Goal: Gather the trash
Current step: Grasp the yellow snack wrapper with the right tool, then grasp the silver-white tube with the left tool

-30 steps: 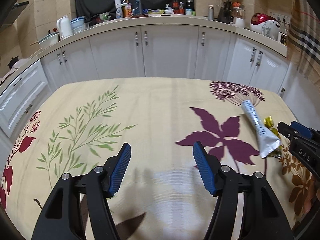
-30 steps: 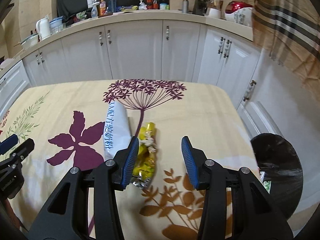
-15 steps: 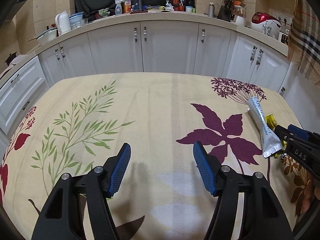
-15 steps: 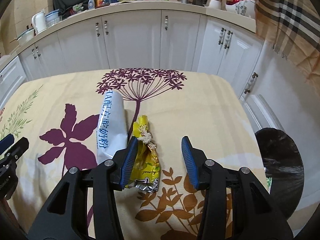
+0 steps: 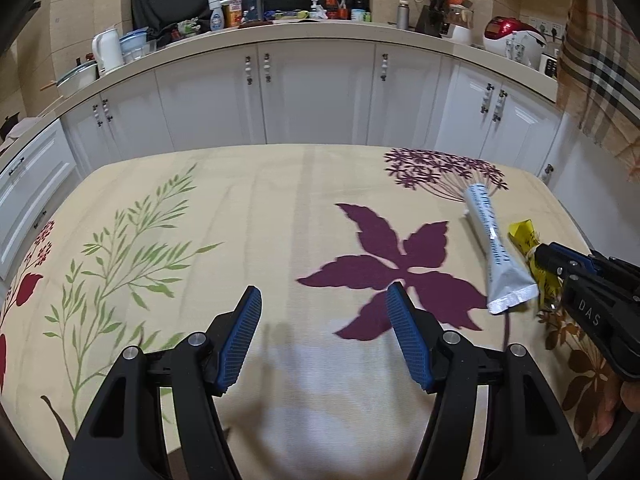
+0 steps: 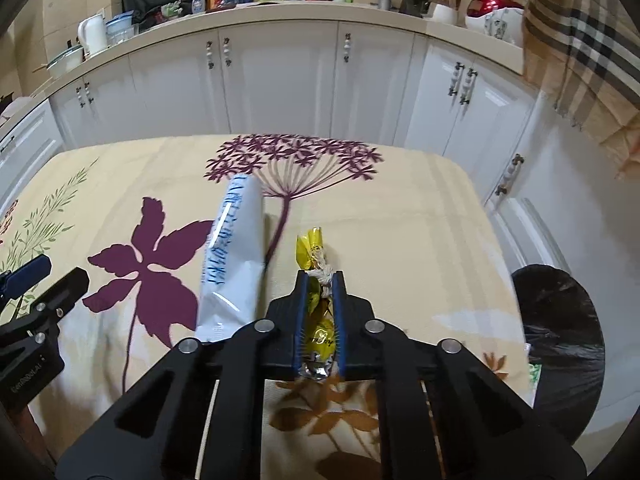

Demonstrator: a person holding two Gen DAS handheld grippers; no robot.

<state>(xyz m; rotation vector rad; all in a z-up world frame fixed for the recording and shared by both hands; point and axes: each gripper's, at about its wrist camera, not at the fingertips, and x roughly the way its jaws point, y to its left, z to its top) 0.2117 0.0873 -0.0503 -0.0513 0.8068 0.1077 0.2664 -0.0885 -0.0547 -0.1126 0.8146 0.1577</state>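
A yellow foil snack wrapper (image 6: 316, 308) tied with a bit of string lies on the floral tablecloth (image 6: 400, 232). My right gripper (image 6: 320, 280) is shut on the wrapper, its blue pads pressing both sides. A white and silver pouch with blue print (image 6: 236, 256) lies just left of it, flat on the cloth. In the left wrist view the pouch (image 5: 494, 248) and the wrapper (image 5: 528, 240) show at the right, with the right gripper (image 5: 556, 260) on the wrapper. My left gripper (image 5: 322, 300) is open and empty above the purple leaf print.
A bin with a black bag (image 6: 560, 328) stands on the floor off the table's right edge. White kitchen cabinets (image 5: 320, 96) and a cluttered counter (image 5: 280, 20) run behind the table. A plaid cloth (image 6: 584, 40) hangs at the upper right.
My right gripper moved forward over the yellow wrapper and closed on it. The left gripper stayed open and barely moved.
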